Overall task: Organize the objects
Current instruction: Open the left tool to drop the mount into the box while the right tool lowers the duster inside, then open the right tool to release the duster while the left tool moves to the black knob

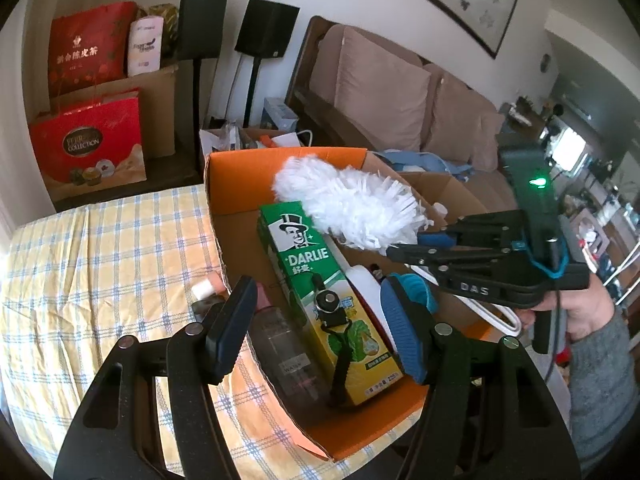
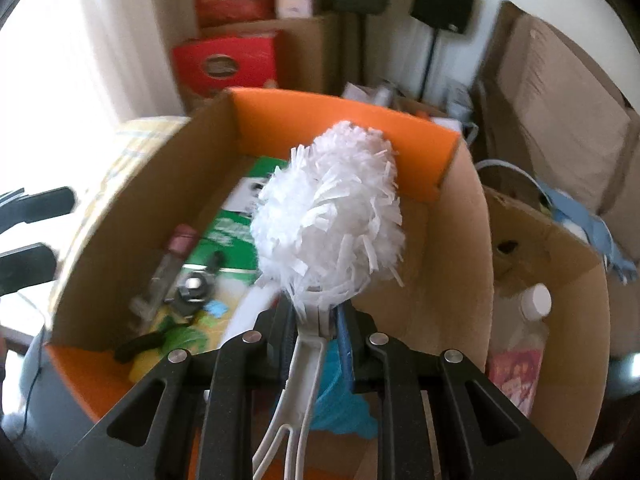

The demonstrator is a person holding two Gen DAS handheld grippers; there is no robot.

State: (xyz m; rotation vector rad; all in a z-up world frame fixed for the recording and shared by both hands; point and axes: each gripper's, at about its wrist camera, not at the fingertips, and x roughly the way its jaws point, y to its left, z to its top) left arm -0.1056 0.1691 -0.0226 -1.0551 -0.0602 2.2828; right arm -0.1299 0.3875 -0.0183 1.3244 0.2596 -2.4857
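Your right gripper [image 2: 316, 332] clamps the fluffy white plastic-handled duster [image 2: 328, 216] by its neck, head angled forward above the orange-lined cardboard box [image 2: 344, 116]; your left gripper [image 1: 320, 324] hovers half-open, empty, near the box's front edge.

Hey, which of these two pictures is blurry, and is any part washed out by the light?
Right wrist view: smeared by motion, the toothpaste box unreadable, the window side at left blown out white, only the duster fairly crisp. Left wrist view: sharp, the toothpaste box lettering legible, evenly lit, with fisheye bending at the edges.
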